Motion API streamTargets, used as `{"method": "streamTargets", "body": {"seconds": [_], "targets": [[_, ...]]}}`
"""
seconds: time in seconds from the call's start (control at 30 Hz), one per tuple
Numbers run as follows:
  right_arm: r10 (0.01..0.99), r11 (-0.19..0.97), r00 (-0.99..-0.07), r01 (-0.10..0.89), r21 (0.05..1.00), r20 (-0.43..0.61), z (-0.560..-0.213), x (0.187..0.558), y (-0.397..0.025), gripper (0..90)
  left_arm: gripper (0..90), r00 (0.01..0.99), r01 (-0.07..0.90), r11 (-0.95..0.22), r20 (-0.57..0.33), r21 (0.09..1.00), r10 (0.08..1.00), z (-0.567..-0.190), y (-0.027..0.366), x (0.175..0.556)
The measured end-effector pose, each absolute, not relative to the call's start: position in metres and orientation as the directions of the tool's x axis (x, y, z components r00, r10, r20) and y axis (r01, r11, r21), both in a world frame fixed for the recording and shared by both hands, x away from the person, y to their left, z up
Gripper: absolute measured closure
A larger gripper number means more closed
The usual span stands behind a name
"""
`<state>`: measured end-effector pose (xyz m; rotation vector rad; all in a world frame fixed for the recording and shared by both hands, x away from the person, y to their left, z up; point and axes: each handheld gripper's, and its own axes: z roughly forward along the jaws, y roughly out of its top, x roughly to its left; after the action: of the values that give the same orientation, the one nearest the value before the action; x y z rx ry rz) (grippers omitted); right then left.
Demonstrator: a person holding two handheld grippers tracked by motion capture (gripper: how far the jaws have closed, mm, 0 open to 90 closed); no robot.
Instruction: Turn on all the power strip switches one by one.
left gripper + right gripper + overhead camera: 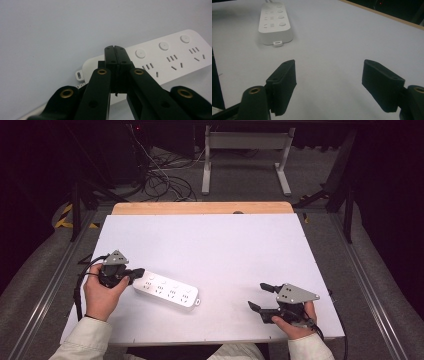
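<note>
While the left tongs (137, 272) rest with their jaws pressed flat together, nothing between them, their tip sits over the near end of the white power strip (166, 290), beside the first of its round buttons (140, 53). From the left gripper view the closed tip appears to touch or hover just above the strip's top face; which of the two cannot be told. The strip lies flat on the white table (210, 245), its long body running away from the left tongs toward the right tongs (261, 296), with its small hanging tab (278, 43) at the end facing them. The right tongs stand well apart from the strip, jaws spread wide and empty, pointing at that tab end.

The step in hand is judged to be a press or a nudge with the closed left tip. To do it well, the tip should come down squarely on the chosen button rather than on the socket slots beside it, with pressure straight down so that the light strip does not skid. If it slides, the open right tongs are well placed to close on the far end and steady it.
</note>
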<state>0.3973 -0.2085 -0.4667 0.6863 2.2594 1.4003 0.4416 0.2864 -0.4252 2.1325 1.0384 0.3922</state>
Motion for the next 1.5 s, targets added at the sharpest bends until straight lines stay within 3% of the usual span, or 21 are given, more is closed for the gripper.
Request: {"method": "streamTargets", "body": {"seconds": [0.53, 1.5], "targets": [[0.592, 0.384, -0.802, 0.200, 0.901, -0.075, -0.467, 0.397, -0.209, 28.0, 89.7, 0.636, 0.623, -0.428, -0.104, 0.655, 0.765, -0.441, 0.277, 0.461], [0.590, 0.381, -0.804, 0.199, 0.903, -0.072, -0.467, 0.397, -0.209, 28.0, 89.8, 0.640, 0.605, -0.438, -0.079, 0.665, 0.764, -0.453, 0.267, 0.468]]}}
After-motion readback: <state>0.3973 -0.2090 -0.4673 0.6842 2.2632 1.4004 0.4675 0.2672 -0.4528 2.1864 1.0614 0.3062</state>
